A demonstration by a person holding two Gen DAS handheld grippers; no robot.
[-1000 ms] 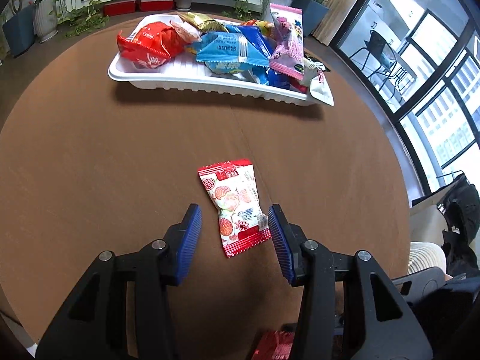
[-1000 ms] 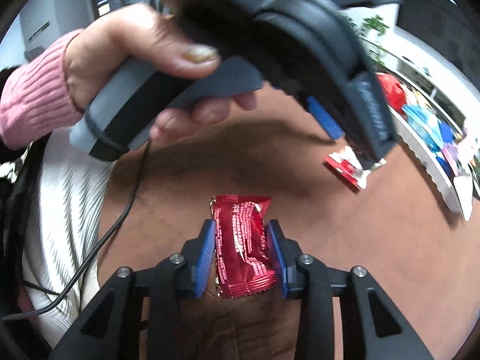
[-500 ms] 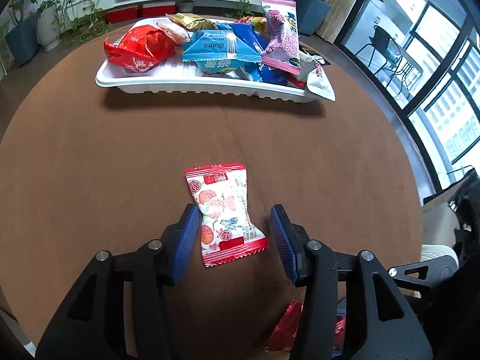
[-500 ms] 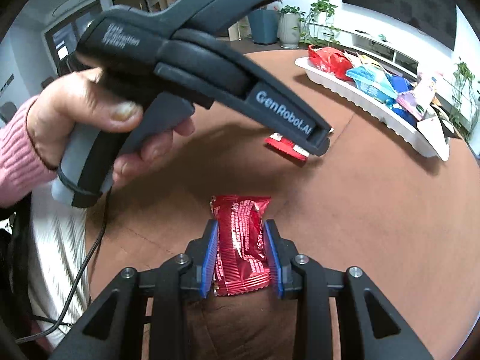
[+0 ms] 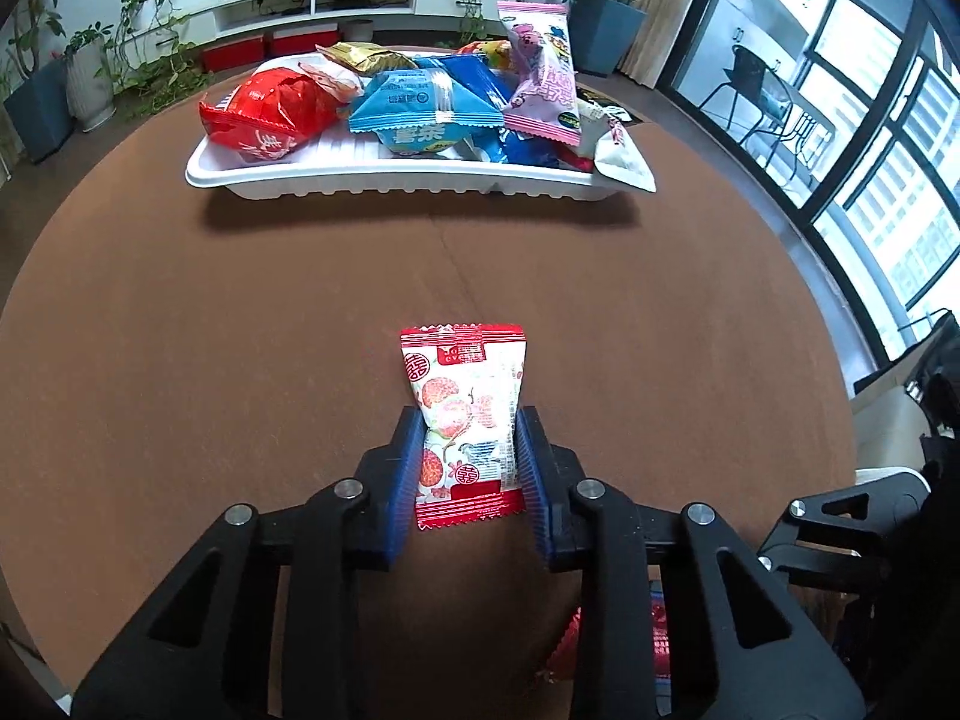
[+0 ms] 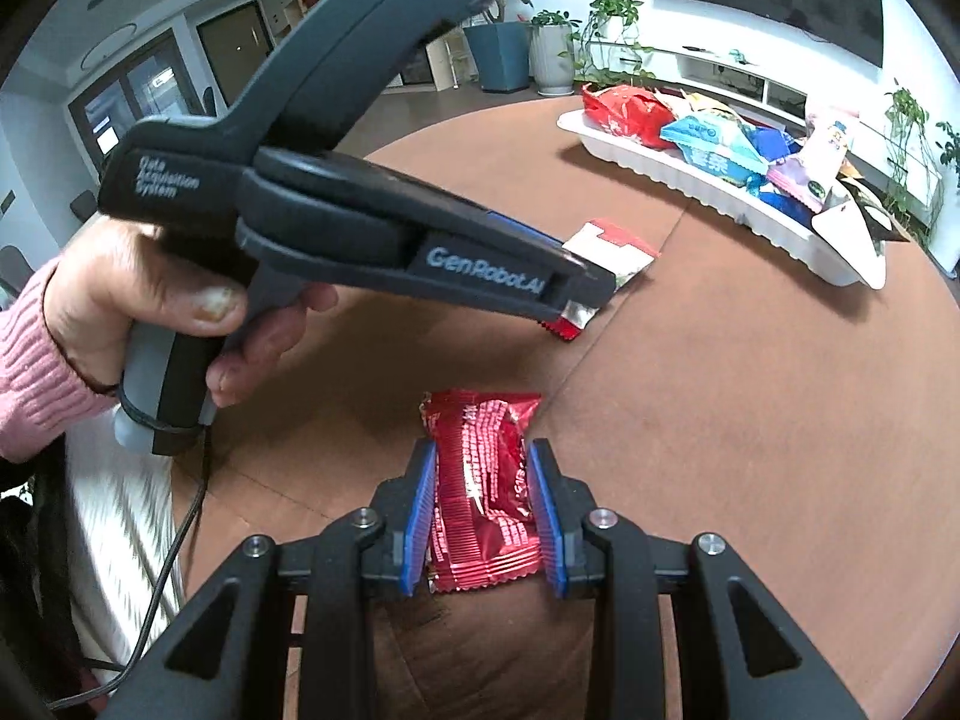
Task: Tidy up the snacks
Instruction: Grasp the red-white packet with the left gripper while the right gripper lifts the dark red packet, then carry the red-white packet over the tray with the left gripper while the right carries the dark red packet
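Note:
My left gripper (image 5: 467, 438) is shut on a white-and-red fruit snack packet (image 5: 465, 420), which points toward the tray; the packet also shows in the right wrist view (image 6: 606, 252), held just above the brown table (image 5: 180, 330). My right gripper (image 6: 483, 480) is shut on a shiny red snack packet (image 6: 483, 480), low over the table near the person; a corner of it shows in the left wrist view (image 5: 567, 642). A white tray (image 5: 390, 183) at the far side holds several snack packets, red, blue, gold and pink; it also shows in the right wrist view (image 6: 708, 186).
The round table ends at a curved edge (image 5: 828, 372) to the right, with windows beyond. Potted plants (image 5: 90, 78) and a low white shelf (image 5: 336, 0) stand behind the tray. The person's hand (image 6: 150, 300) and the left tool's cable lie left of my right gripper.
My left gripper has moved forward around the fruit packet and shut on it. My right gripper stays shut on the red packet and has swung to face the tray more.

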